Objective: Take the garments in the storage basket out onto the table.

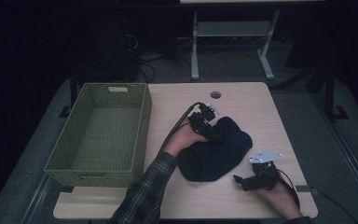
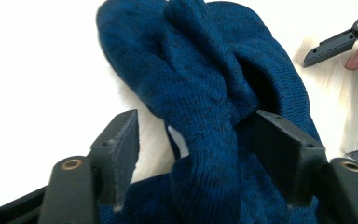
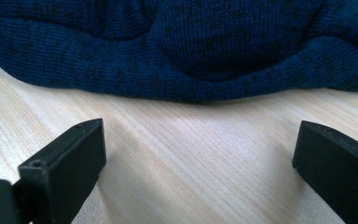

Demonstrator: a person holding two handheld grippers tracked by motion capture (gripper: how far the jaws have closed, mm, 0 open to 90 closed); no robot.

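Jaws first: the left gripper (image 2: 193, 140) has its jaws standing apart with a fold of the dark blue knit garment (image 2: 200, 79) bunched up between them. The cloth lies against the right-hand jaw in the left gripper view, but there's a clear gap to the other jaw, so it isn't pinched. The right gripper (image 3: 198, 154) has its jaws wide apart too, nothing between them, just bare wood of the table (image 3: 186, 140).

Where the garment (image 1: 214, 149) sits: in the high view it's a crumpled heap on the near-right part of the table (image 1: 242, 100), well to the right of the green woven basket (image 1: 98, 130), which looks empty inside. The left gripper (image 1: 210, 132) is lying across the top left of the heap. The right gripper (image 1: 241, 181) rests on the table just near-right of the heap, pointing toward it; its own view shows the garment's near edge (image 3: 177, 56) a little way ahead of the jaw tips, not touching.

My read on the step: looks like folding or bundling the garment, with the left side between grips on a fold. The next move probably calls for the left jaws to close properly on that fold, or shift to a better one, and the right gripper to slide forward and catch the near hem so the cloth doesn't just drag.
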